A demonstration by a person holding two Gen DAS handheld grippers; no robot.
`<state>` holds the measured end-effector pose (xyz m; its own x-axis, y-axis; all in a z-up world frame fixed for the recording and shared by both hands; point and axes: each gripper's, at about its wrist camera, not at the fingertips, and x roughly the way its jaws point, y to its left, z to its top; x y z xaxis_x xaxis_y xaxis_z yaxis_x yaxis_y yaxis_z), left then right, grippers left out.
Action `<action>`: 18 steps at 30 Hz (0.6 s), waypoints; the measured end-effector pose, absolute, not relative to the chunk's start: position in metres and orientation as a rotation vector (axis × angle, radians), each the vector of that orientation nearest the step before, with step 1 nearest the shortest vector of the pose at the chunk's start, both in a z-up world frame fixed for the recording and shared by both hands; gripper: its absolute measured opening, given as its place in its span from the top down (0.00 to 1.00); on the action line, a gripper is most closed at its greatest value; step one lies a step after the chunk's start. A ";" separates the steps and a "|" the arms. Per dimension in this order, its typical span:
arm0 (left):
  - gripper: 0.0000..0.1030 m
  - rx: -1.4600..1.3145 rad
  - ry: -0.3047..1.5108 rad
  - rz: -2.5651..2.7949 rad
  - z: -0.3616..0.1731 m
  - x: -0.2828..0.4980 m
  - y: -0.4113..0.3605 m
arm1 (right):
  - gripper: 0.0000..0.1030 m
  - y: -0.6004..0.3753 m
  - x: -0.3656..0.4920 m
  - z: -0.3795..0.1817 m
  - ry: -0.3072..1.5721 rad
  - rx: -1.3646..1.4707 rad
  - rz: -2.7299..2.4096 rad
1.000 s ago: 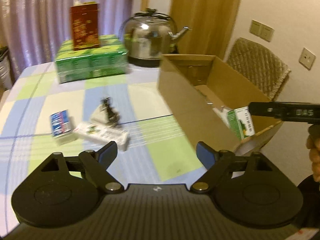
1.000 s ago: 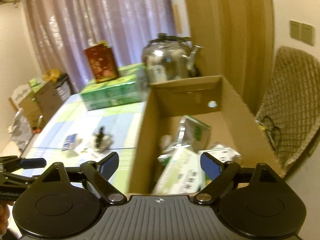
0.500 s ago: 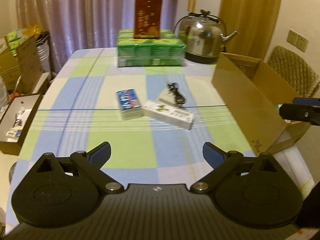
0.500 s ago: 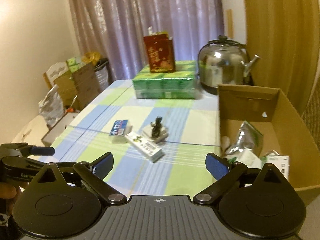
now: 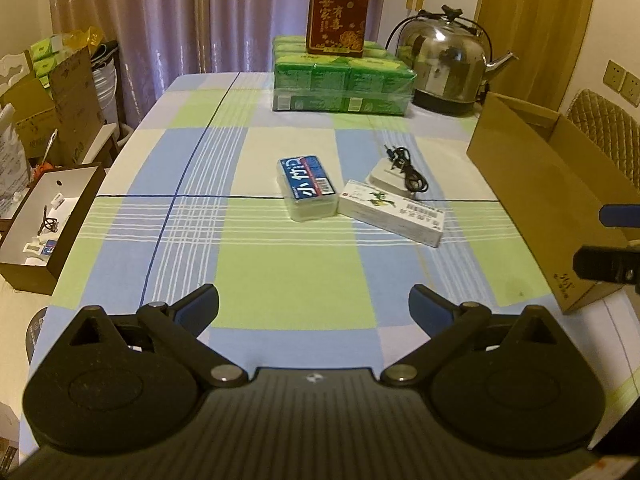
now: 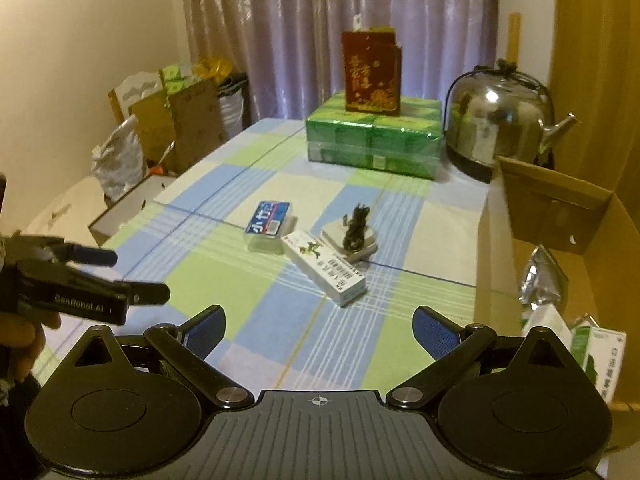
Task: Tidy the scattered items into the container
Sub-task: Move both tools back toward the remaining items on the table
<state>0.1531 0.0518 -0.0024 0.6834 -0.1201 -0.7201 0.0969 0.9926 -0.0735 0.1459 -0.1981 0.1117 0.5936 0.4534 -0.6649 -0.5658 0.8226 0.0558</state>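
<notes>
Three items lie mid-table on the checked cloth: a clear case with a blue label, a long white carton, and a white charger block with a black cable. The open cardboard box stands at the table's right edge and holds packets and a green-and-white carton. My left gripper hangs open and empty over the near table edge. My right gripper is open and empty too, near the box's front corner.
A green shrink-wrapped pack with a red box on top and a steel kettle stand at the back. Boxes and bags crowd the floor left of the table. A woven chair is behind the box.
Both grippers have pulled back and swung left from the cardboard box to face the table's middle. The green-and-white carton the right gripper held now lies in the box.
</notes>
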 end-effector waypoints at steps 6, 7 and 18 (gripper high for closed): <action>0.03 -0.010 0.826 -0.119 -0.020 0.185 0.064 | 0.05 -0.181 0.170 0.087 0.754 -0.224 0.592; 0.03 -0.006 0.827 -0.122 -0.022 0.191 0.065 | 0.05 -0.180 0.174 0.084 0.760 -0.230 0.589; 0.03 0.100 0.837 -0.208 -0.046 0.256 0.062 | 0.13 -0.156 0.236 0.048 0.802 -0.308 0.578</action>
